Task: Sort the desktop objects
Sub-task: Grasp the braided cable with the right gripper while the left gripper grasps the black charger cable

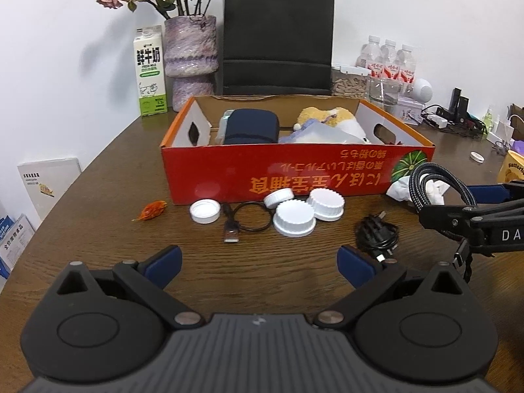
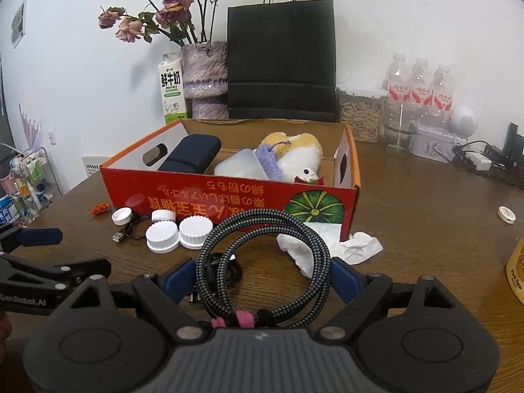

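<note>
Our right gripper [image 2: 263, 276] pinches coiled braided cable [image 2: 262, 262], held above table [image 2: 425, 203] just before red box [image 2: 229, 203] front wall. Our left gripper [image 1: 258, 265] spread wide, holding nothing, low over bare wood. Beyond it: white caps [image 1: 294, 217], thin USB cable [image 1: 242, 224], black cord bundle [image 1: 378, 234] lie along box edge; crumpled tissue [image 2: 347, 249] at box corner.

The right gripper [image 2: 263, 273] grips a coiled braided cable [image 2: 262, 262] between its blue pads, with the red box [image 2: 229, 203] ahead and white caps [image 2: 177, 232] ahead-left on the worktop [image 2: 425, 229].
</note>
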Action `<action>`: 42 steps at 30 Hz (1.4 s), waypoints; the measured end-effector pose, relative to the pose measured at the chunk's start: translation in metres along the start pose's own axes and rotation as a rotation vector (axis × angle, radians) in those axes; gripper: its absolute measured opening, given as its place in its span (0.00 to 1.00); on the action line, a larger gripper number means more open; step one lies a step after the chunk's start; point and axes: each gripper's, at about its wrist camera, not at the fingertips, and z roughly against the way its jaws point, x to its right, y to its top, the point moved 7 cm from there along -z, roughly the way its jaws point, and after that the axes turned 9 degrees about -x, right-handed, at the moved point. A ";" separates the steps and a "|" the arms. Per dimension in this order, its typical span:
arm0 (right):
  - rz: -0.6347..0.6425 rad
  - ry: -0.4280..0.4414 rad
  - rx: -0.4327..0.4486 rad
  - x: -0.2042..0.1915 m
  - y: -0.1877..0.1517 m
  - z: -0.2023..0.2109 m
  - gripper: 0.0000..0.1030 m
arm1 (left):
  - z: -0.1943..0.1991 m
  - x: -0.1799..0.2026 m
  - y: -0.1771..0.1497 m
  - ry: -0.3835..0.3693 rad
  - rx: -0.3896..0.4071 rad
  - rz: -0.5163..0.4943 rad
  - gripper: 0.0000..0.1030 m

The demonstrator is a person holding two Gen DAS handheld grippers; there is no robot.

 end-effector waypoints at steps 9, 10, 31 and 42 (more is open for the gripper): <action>-0.012 -0.007 0.015 0.025 -0.002 0.009 0.84 | -0.010 0.037 0.007 -0.036 -0.019 -0.037 1.00; -0.012 -0.010 0.016 0.028 -0.003 0.010 0.84 | -0.012 0.042 0.008 -0.040 -0.021 -0.043 1.00; -0.015 0.032 0.025 0.070 -0.013 0.001 0.84 | -0.059 0.101 0.017 -0.015 -0.079 -0.052 0.85; -0.014 0.043 0.042 0.069 -0.013 0.004 0.84 | -0.061 0.106 0.018 -0.043 -0.068 -0.054 0.38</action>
